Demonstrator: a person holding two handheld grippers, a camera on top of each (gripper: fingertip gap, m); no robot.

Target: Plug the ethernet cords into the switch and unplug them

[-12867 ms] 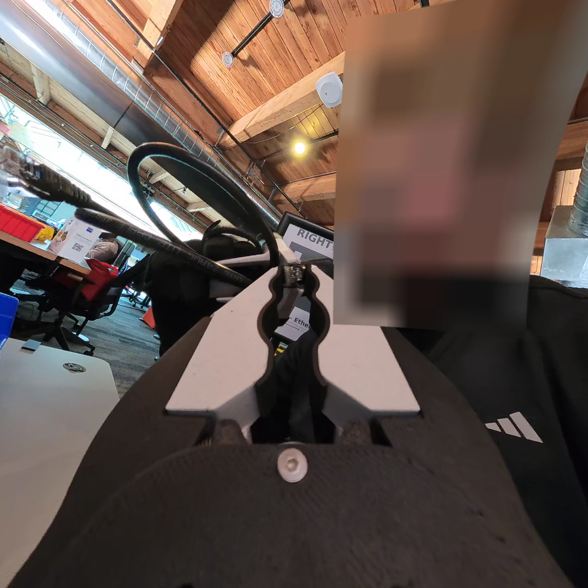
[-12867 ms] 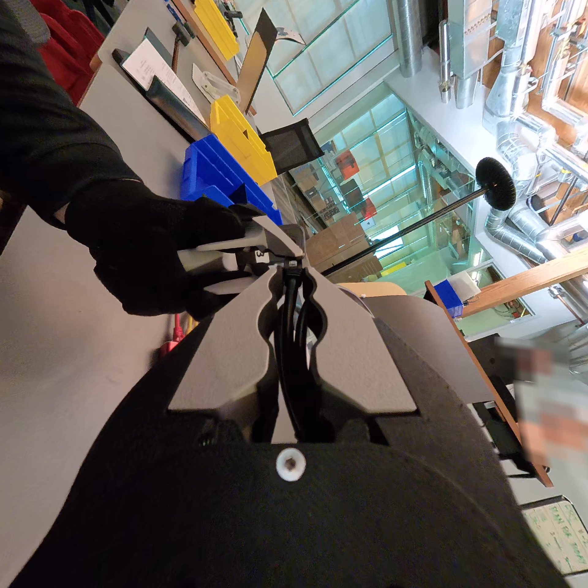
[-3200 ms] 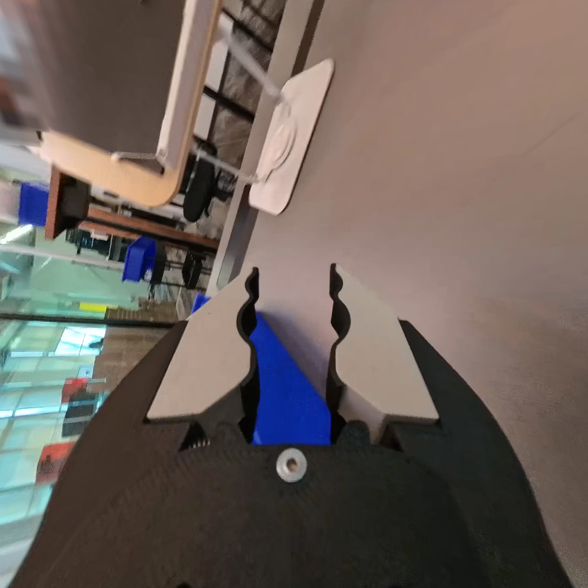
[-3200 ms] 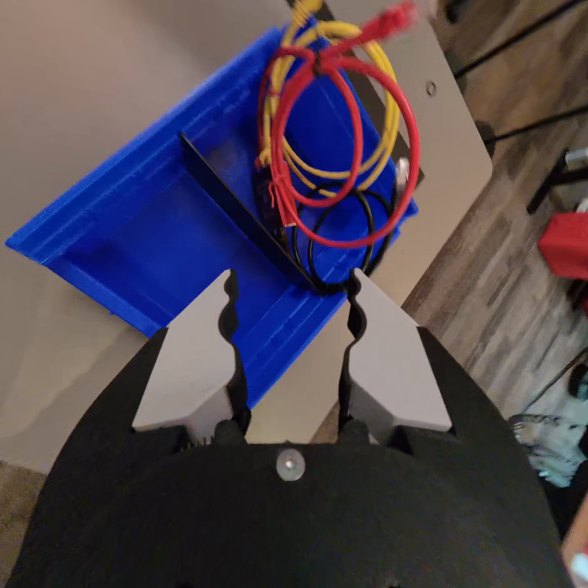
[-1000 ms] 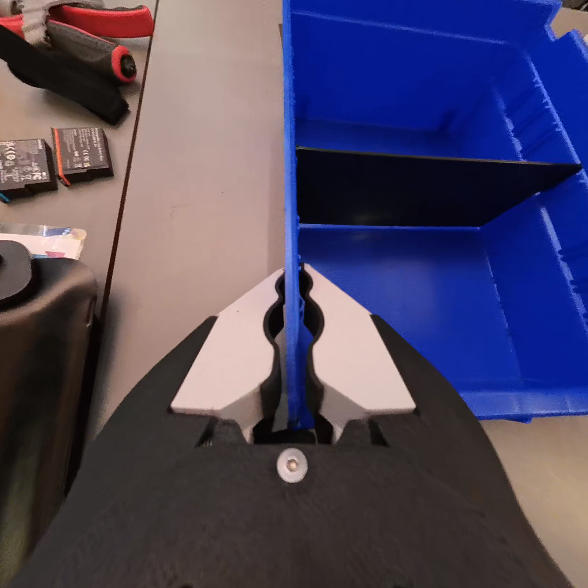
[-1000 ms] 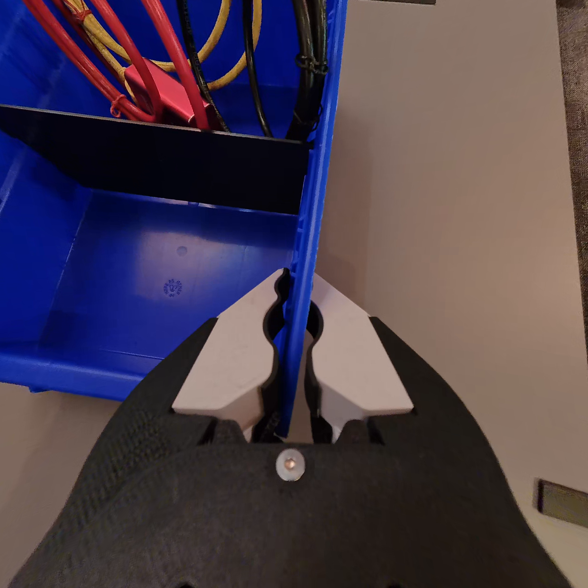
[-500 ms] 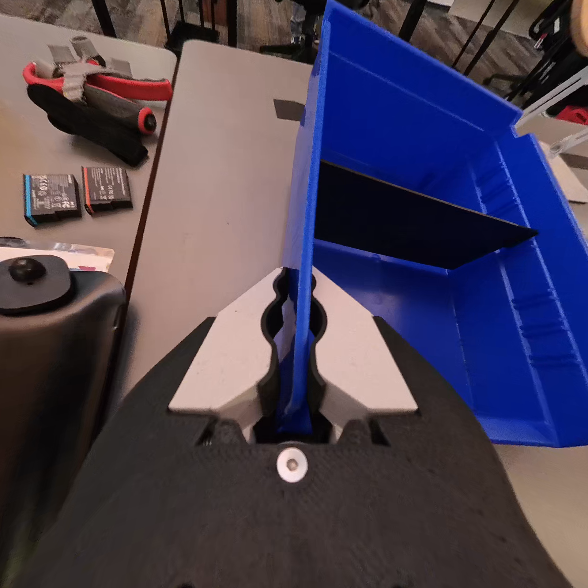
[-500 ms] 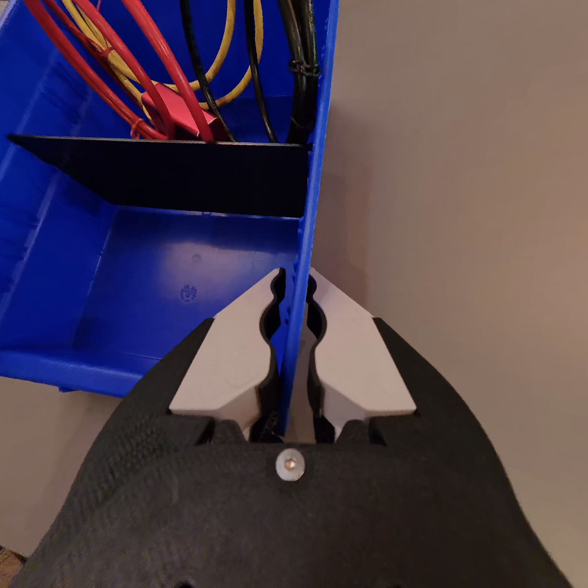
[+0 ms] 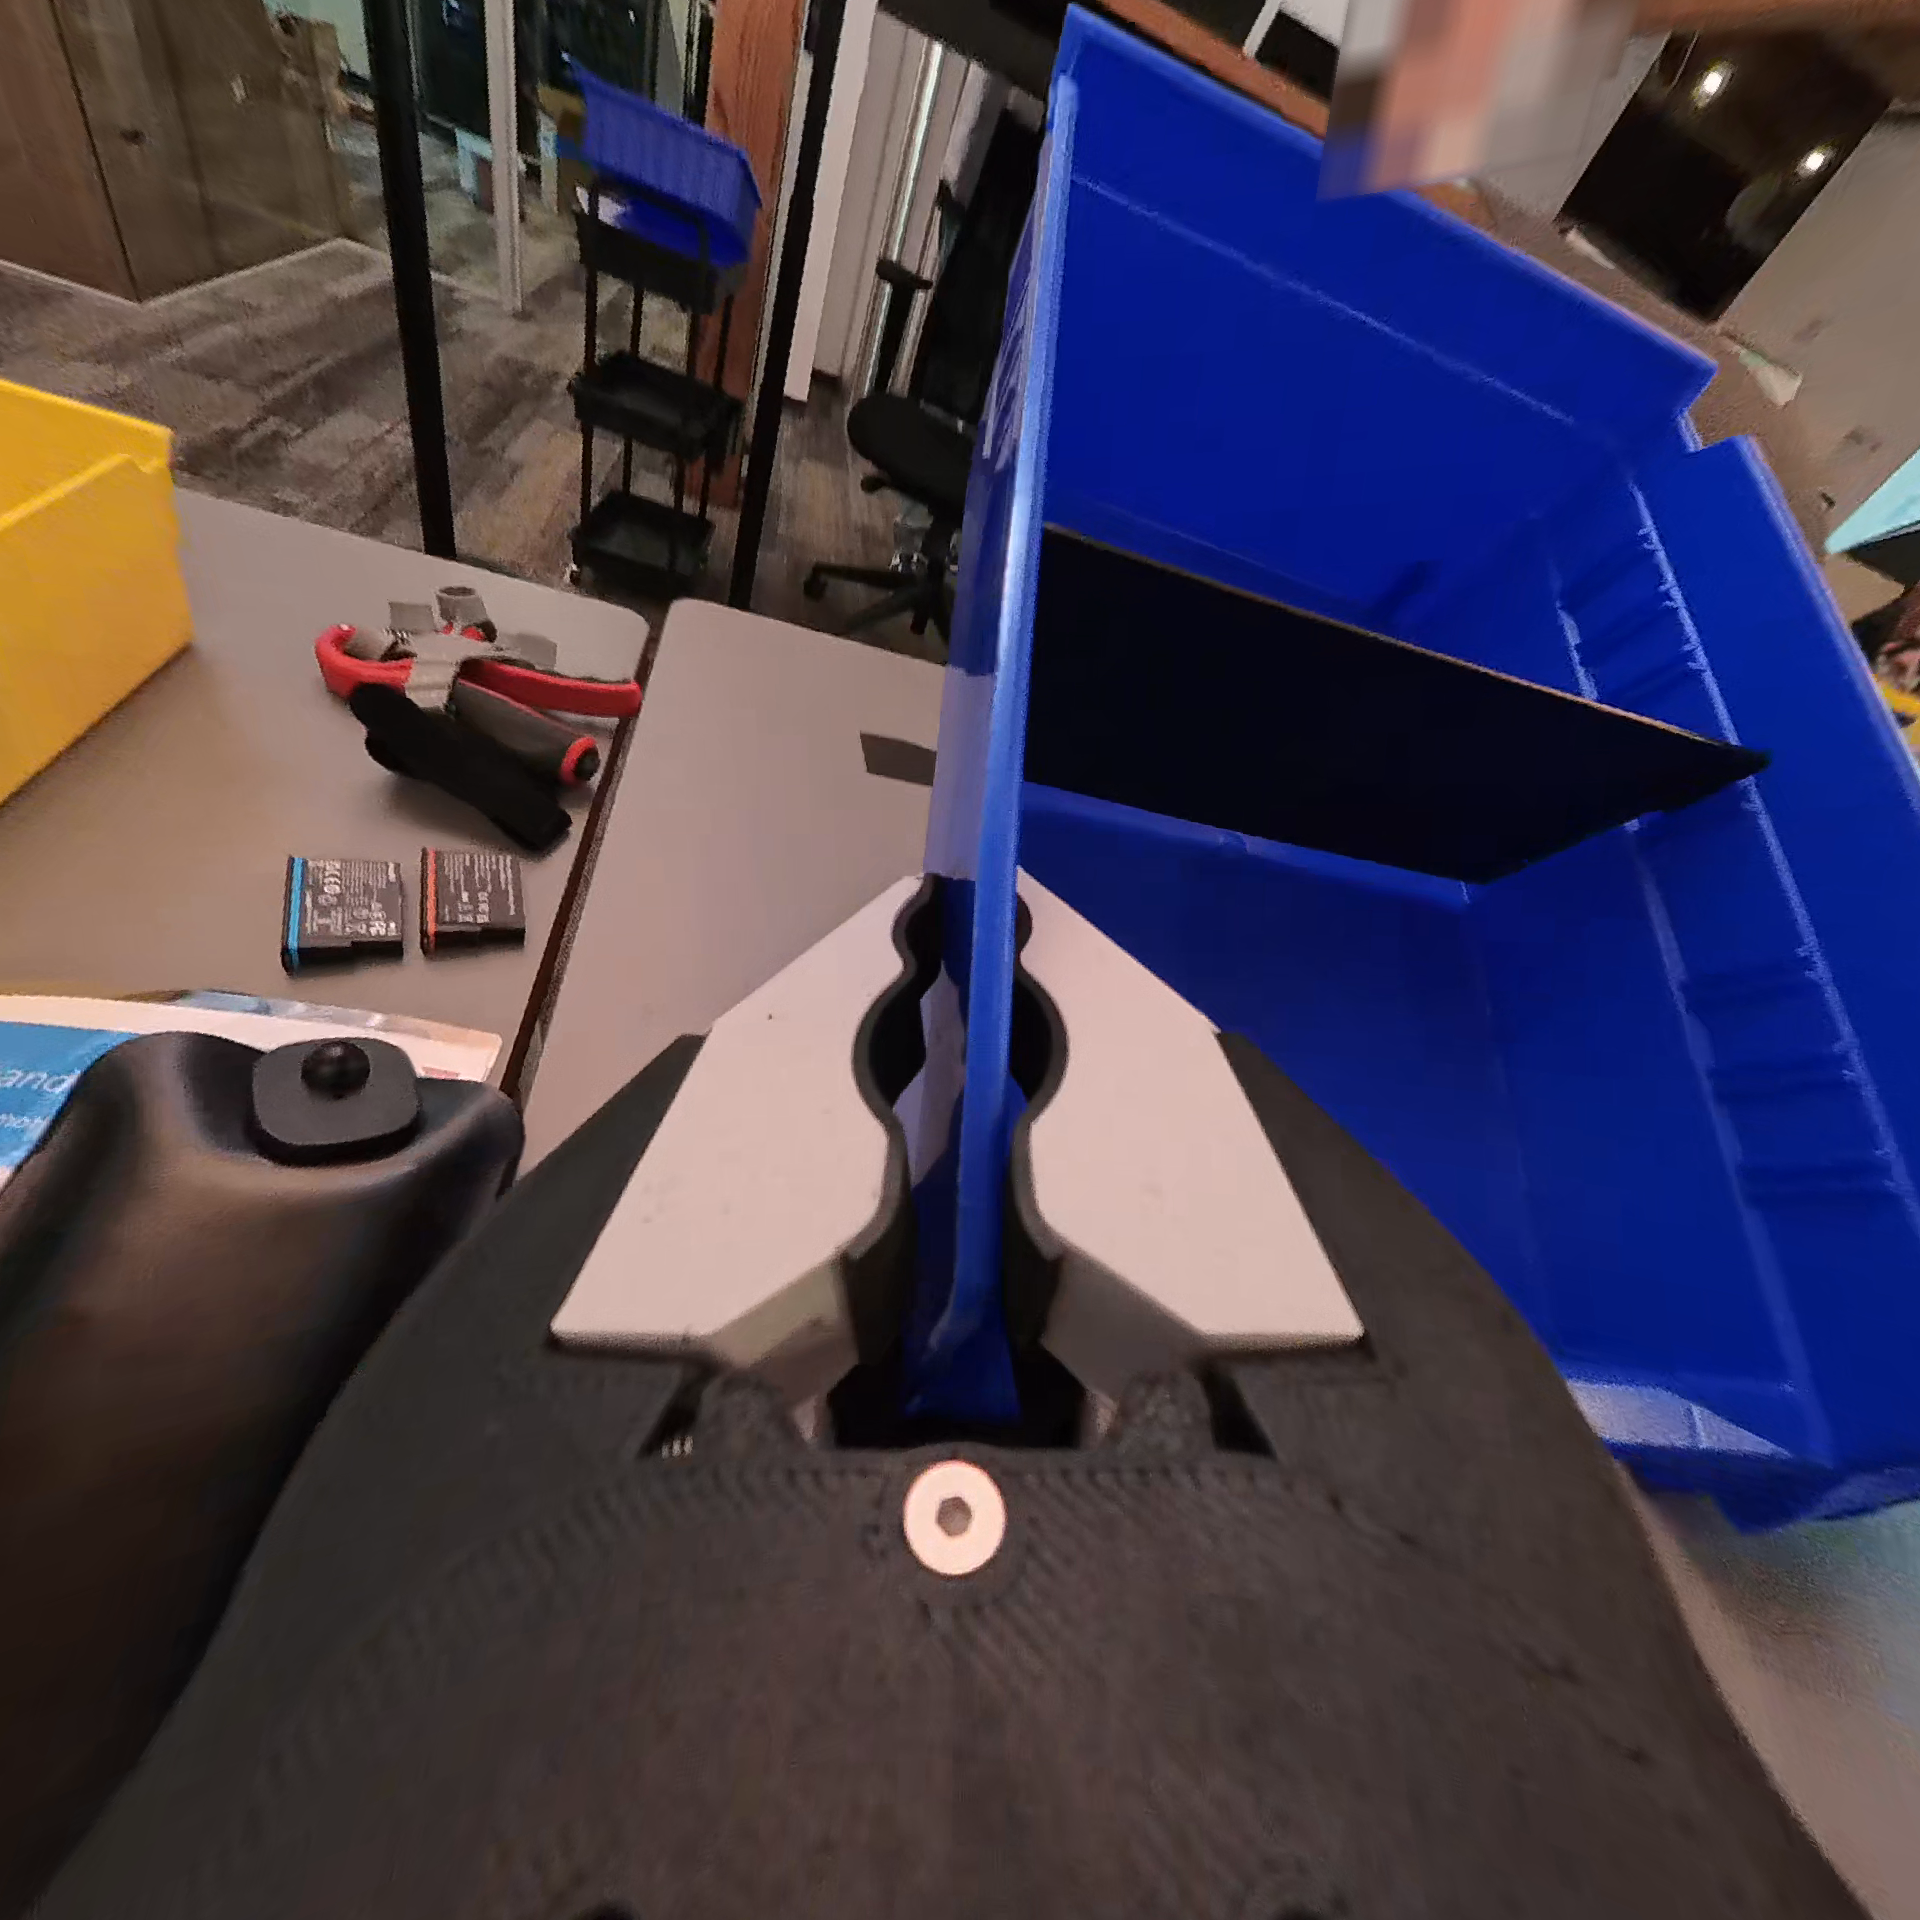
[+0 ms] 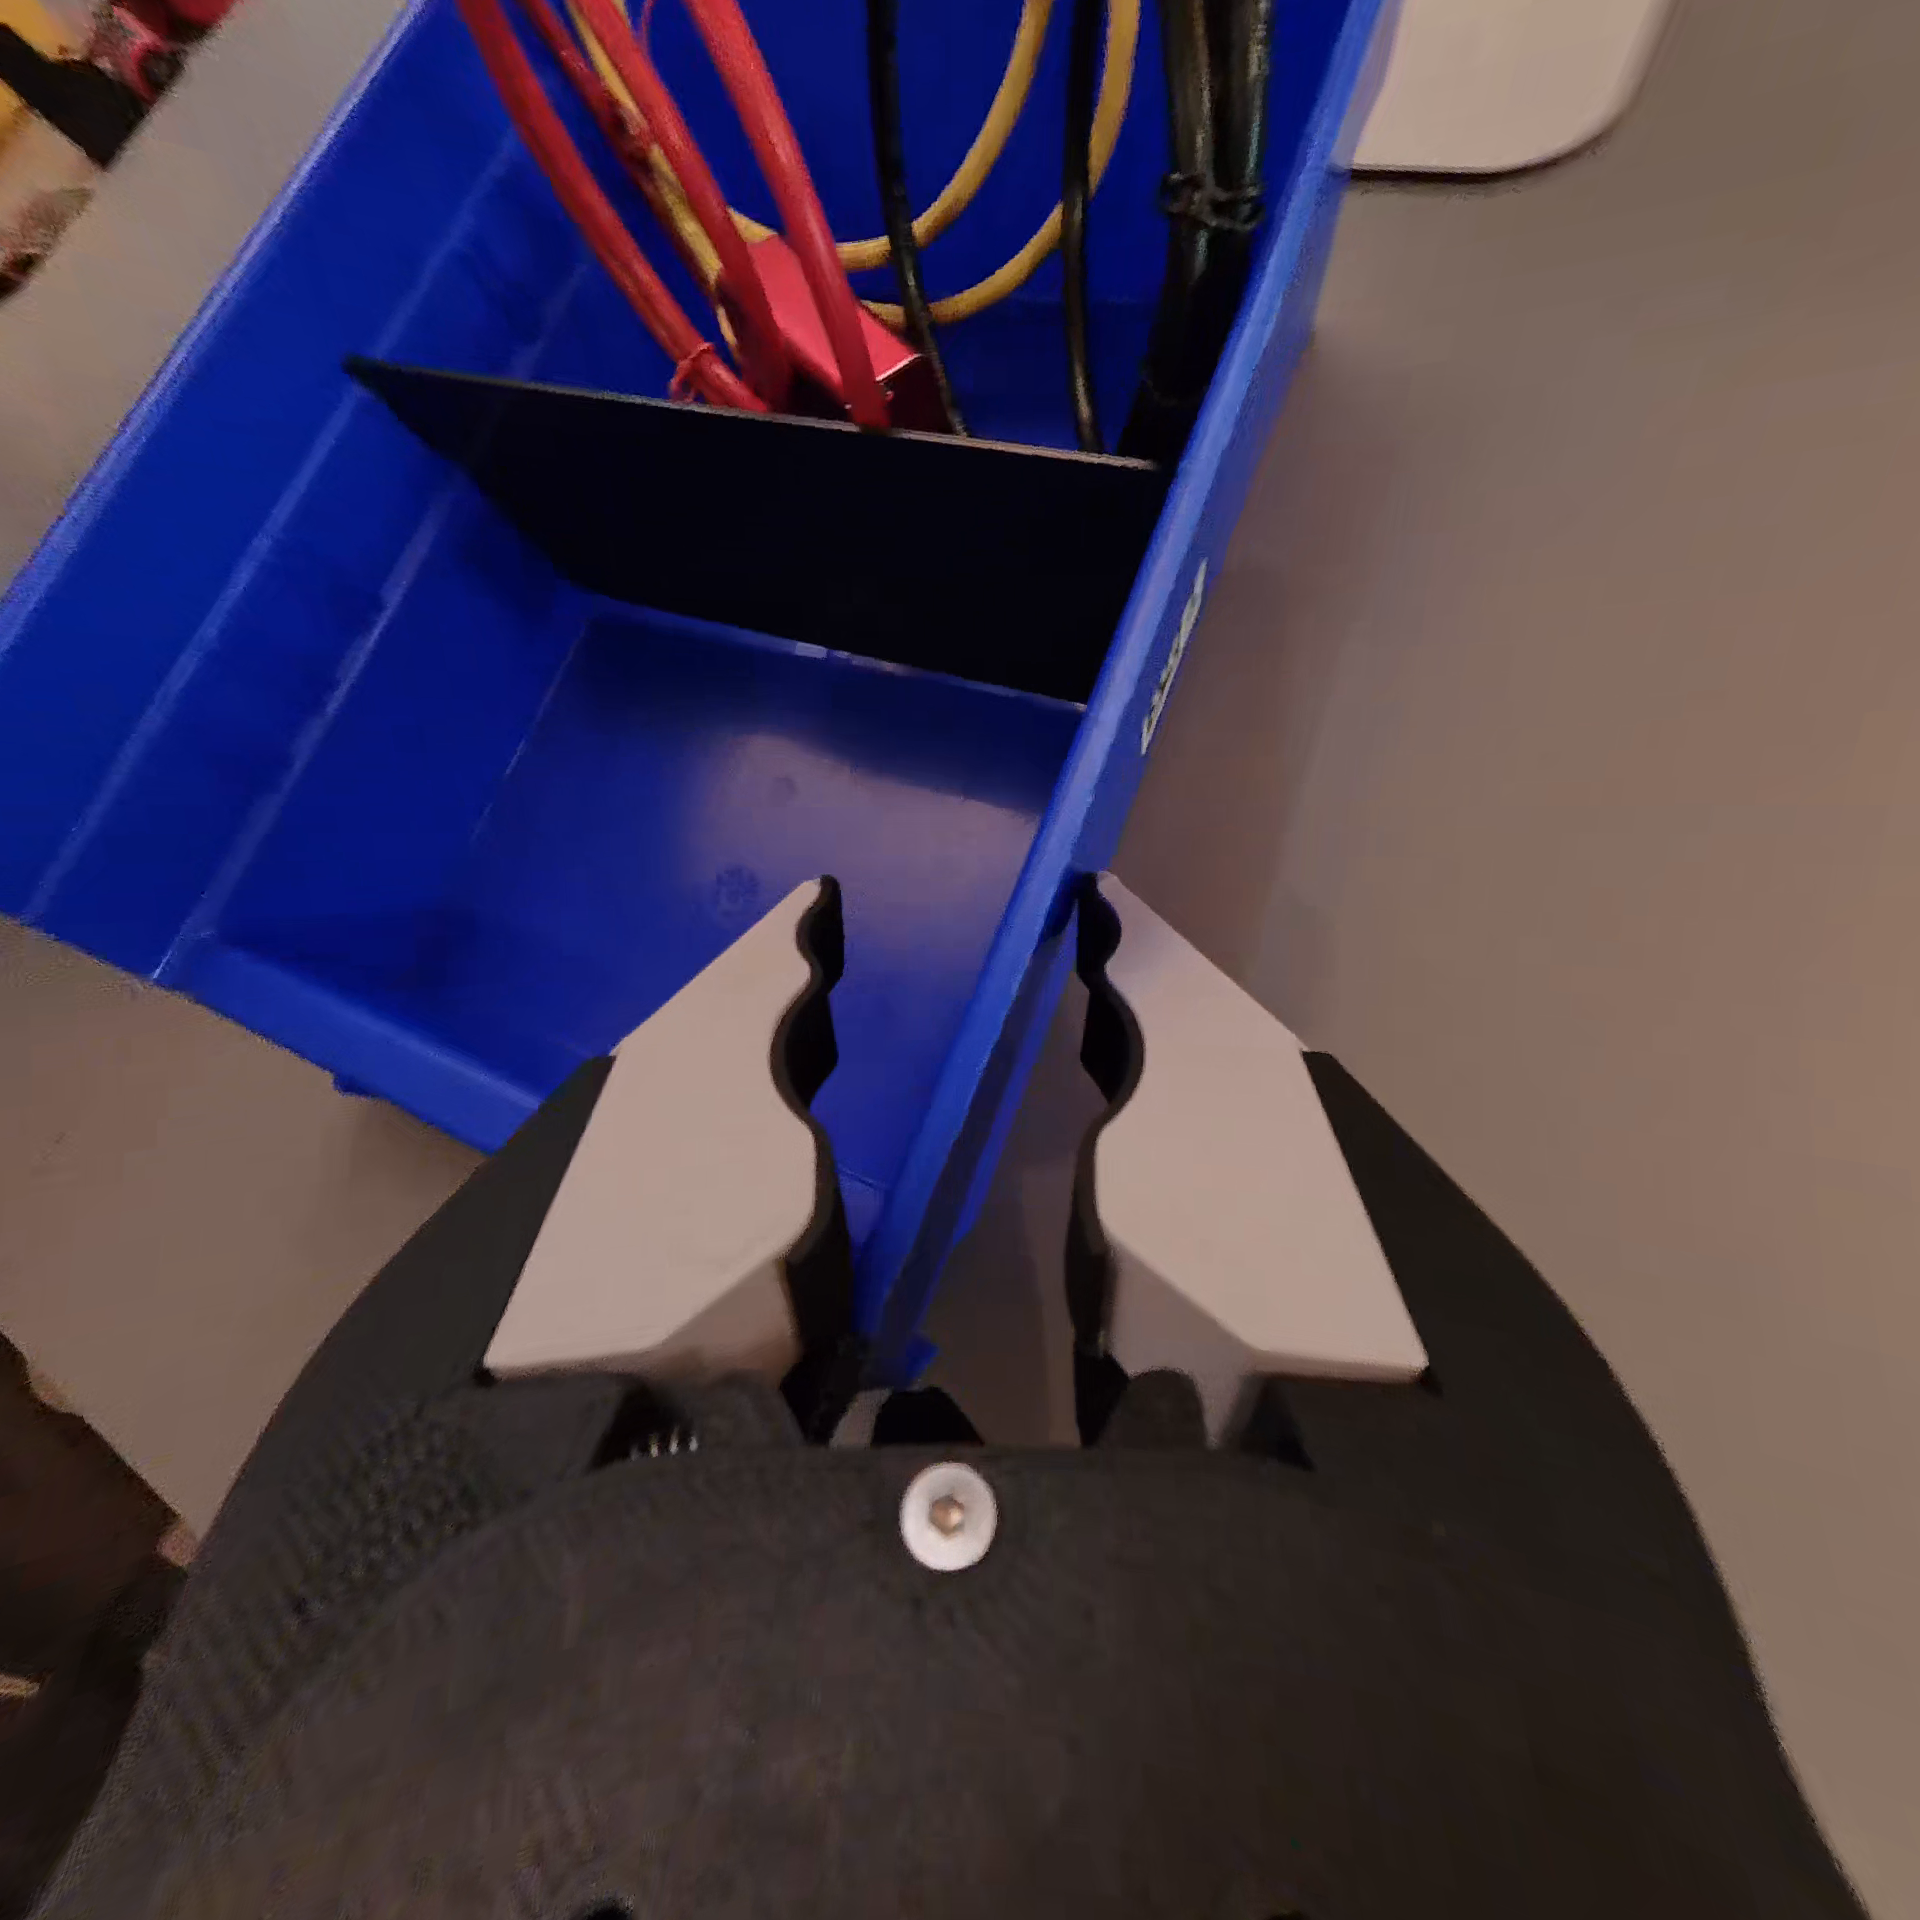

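Clamping the near side wall of the blue bin (image 9: 1351, 436), your left claw (image 9: 971, 914) holds it firmly. Your right claw (image 10: 956, 894) straddles the opposite wall, jaws apart. Beyond the black divider (image 10: 810, 520), the ethernet cords (image 10: 769, 187) lie coiled in the far compartment on the bench (image 10: 1558, 727).

Red, yellow and black ethernet cords (image 10: 790, 208) lie coiled behind the bin's divider.
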